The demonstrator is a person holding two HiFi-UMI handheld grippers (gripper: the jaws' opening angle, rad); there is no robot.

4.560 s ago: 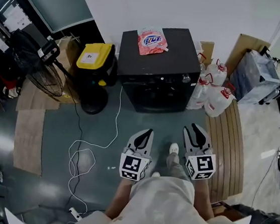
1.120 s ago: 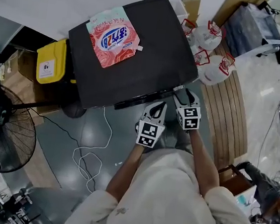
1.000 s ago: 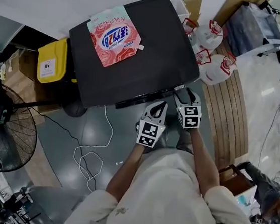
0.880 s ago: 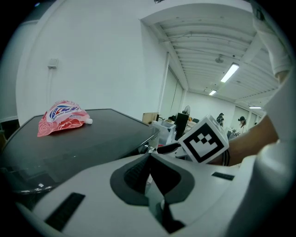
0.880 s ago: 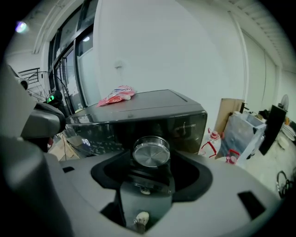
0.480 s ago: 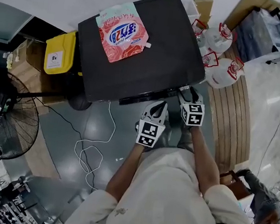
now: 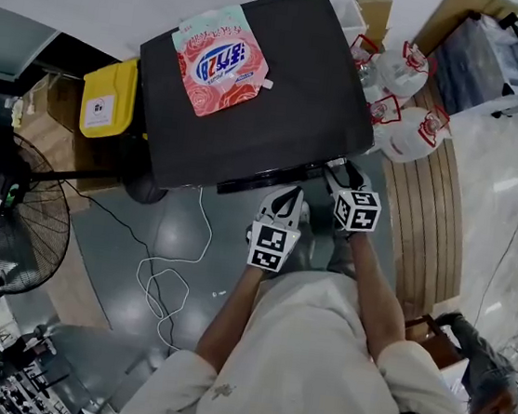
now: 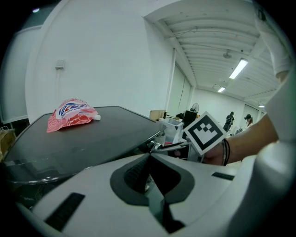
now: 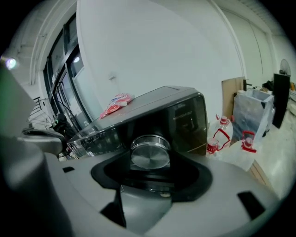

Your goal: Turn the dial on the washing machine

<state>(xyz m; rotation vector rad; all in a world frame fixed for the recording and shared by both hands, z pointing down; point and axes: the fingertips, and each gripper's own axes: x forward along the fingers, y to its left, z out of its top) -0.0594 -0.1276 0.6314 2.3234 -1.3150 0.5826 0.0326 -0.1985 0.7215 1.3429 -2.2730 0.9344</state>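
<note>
Washing machine [image 7: 255,88]: dial [image 9: 150,152] on front panel, at 5 o'clock corner in head view. Right gripper [image 7: 335,171]: fingers spread wide, clamped on dial; marker cube has rolled vs. prev. frames, so turn judged under way. Left gripper [image 7: 290,198], at 7 o'clock of right: fingers together, empty.

Both grippers came in from well back to the washing machine's [image 7: 280,110] front edge. Right gripper [image 7: 340,174] now clamps the dial [image 9: 150,155] and has rolled slightly over the last second. Left gripper [image 7: 287,197] edged left.
</note>
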